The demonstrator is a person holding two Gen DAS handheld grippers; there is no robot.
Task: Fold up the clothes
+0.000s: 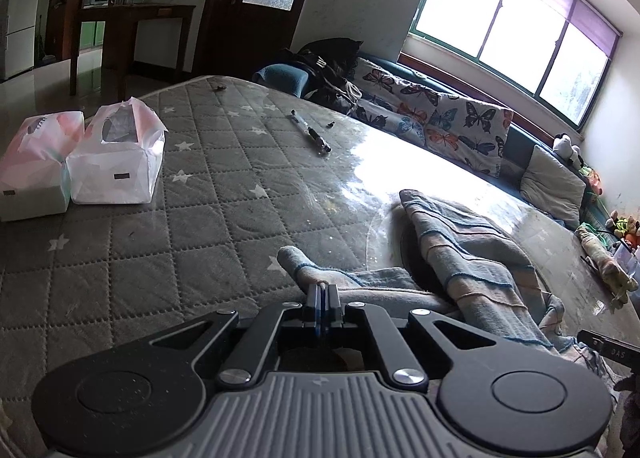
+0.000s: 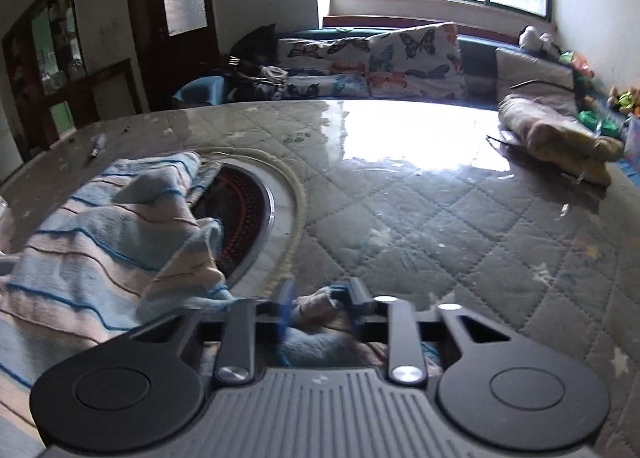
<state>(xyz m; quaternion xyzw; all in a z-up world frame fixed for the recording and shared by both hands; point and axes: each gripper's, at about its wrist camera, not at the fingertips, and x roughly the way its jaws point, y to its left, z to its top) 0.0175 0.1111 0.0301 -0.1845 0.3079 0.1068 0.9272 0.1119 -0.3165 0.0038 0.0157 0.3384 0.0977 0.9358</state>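
Note:
A knit garment (image 1: 464,254) striped in pale blue and pink lies crumpled on a grey quilted table cover (image 1: 208,218) under clear plastic. It partly covers a round dark inset (image 2: 248,214) in the table. My left gripper (image 1: 322,292) is shut on the garment's near-left edge, close to a rolled cuff. In the right wrist view the garment (image 2: 100,242) is heaped to the left. My right gripper (image 2: 320,298) holds a bunched fold of it between part-closed fingers (image 2: 357,292). A sliver of the right gripper (image 1: 606,348) shows at the left view's right edge.
Two white plastic-wrapped packs (image 1: 116,162) stand at the table's left side. A dark pen (image 1: 312,132) lies further back. A rolled beige bundle (image 2: 560,134) sits at the far right edge. A sofa with butterfly cushions (image 2: 404,58) runs behind the table under the window.

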